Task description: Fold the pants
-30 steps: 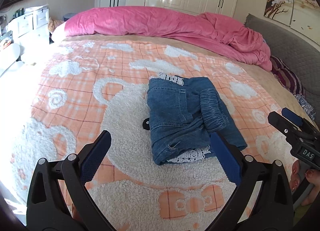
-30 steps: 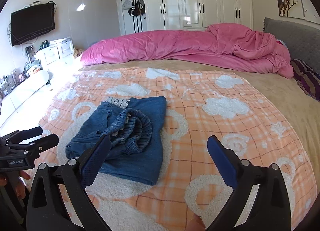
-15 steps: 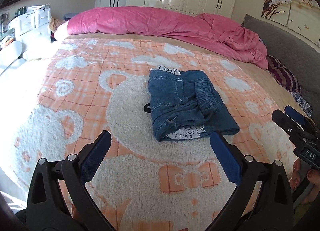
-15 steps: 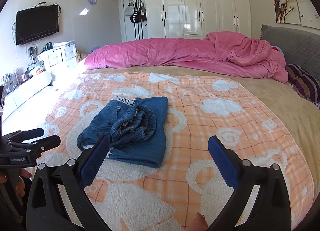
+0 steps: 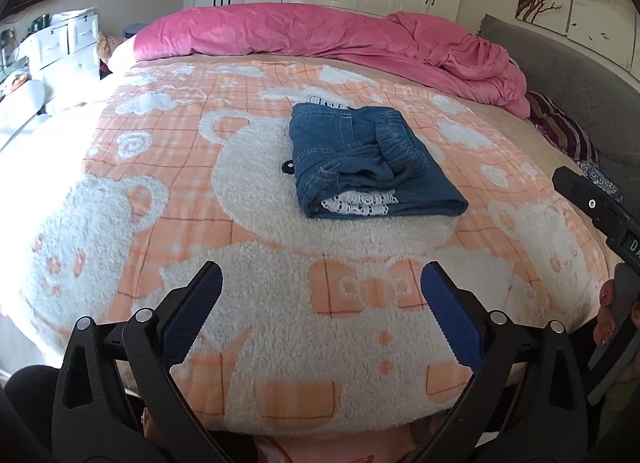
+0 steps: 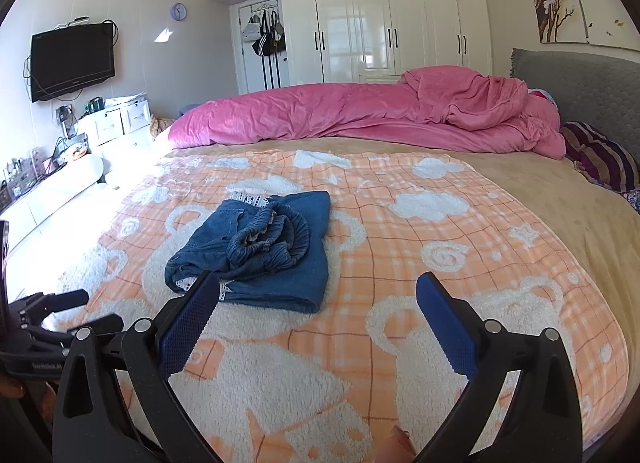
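Observation:
The blue denim pants (image 5: 368,159) lie folded into a compact bundle on the orange and white fleece blanket (image 5: 240,247), with white lace trim showing at the near and far ends. In the right wrist view the pants (image 6: 260,251) lie left of centre, the gathered waistband on top. My left gripper (image 5: 320,315) is open and empty, held back near the bed's front edge, well short of the pants. My right gripper (image 6: 316,323) is open and empty, also clear of the pants. The right gripper shows at the left wrist view's right edge (image 5: 600,211).
A pink duvet (image 6: 360,115) is bunched along the far side of the bed. A grey headboard (image 6: 580,79) and striped pillow (image 6: 600,155) are at the right. White drawers (image 6: 116,123) and a wall TV (image 6: 72,61) stand to the left, wardrobes (image 6: 380,27) behind.
Both grippers have drawn back from the folded pants toward the bed's front edge. The pants lie where they were and look farther away. Both grippers stay open.

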{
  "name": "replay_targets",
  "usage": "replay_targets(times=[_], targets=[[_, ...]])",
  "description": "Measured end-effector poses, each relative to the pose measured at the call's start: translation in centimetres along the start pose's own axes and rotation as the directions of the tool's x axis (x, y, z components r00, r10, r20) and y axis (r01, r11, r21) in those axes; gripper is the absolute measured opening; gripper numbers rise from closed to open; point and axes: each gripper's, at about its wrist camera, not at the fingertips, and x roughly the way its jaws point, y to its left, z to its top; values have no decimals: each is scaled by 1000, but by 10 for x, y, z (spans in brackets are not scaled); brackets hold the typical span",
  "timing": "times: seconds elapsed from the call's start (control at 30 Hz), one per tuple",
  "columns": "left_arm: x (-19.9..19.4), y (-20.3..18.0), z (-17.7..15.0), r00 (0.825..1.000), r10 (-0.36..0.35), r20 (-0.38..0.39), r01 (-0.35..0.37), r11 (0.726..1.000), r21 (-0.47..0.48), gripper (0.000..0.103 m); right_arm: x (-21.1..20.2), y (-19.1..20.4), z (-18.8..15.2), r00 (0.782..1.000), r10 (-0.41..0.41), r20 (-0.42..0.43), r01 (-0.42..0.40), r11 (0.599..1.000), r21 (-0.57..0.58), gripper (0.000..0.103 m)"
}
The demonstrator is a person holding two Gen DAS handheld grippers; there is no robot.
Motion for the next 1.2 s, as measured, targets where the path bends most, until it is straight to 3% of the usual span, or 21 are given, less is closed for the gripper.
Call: replay_targets(times=[0.37, 0.8, 1.2], targets=[[6, -6, -10, 1000, 11, -26, -11, 1000, 19, 94, -3, 2, -27, 997, -13, -82, 14, 1000, 11, 98], [25, -2, -12, 997, 15, -82, -14, 1000, 8, 94, 17, 1, -35, 988, 7, -153, -3, 1000, 26, 98], [25, -1, -11, 997, 15, -81, -15, 1000, 2, 94, 21, 0, -37, 986, -11, -166, 15, 1000, 23, 98]])
